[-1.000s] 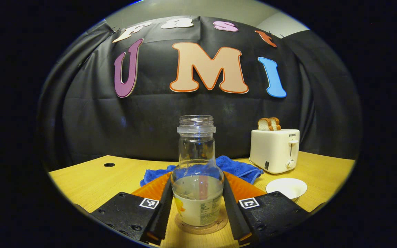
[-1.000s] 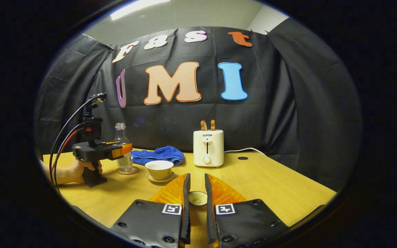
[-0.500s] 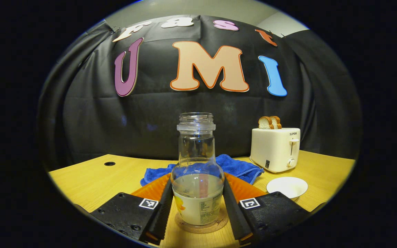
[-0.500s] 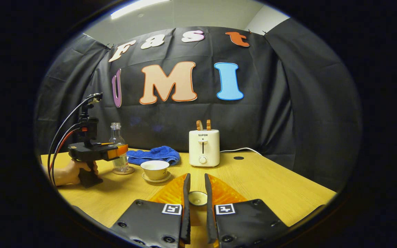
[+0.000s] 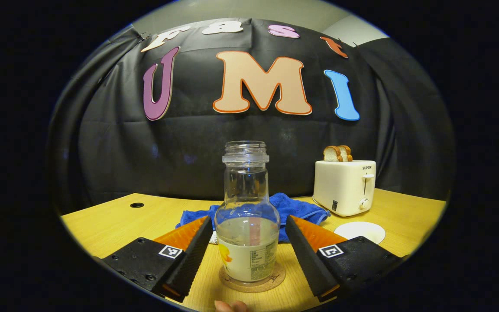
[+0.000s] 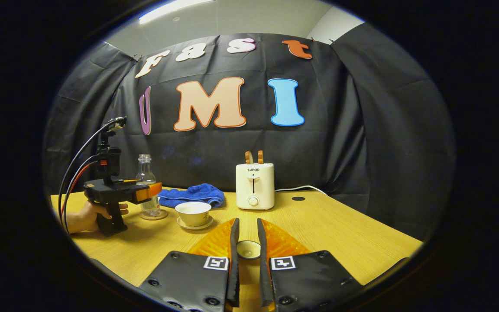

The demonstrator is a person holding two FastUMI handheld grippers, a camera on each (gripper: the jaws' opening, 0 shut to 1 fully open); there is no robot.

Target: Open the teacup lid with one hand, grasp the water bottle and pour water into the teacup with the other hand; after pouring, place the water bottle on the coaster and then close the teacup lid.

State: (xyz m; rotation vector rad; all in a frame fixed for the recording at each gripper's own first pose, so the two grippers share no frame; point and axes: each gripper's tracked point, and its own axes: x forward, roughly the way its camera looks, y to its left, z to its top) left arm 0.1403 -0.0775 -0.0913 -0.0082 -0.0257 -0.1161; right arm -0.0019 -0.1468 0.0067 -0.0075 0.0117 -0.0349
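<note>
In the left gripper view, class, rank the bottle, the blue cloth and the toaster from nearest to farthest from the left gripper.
1. Bottle: between the open jaws of the left gripper, standing on the coaster.
2. Blue cloth: behind the bottle, mid-table.
3. Toaster: far right, by the wall.

Left gripper point(image 5: 248, 253): fingers spread wide, level, pointing to 12 o'clock, touching nothing. In the right gripper view it sits at 9 o'clock, a hand point(image 6: 85, 216) wrapped round its grip.
Right gripper point(image 6: 248, 260): fingers near-parallel, narrow gap between them, level, pointing to 12 o'clock.
</note>
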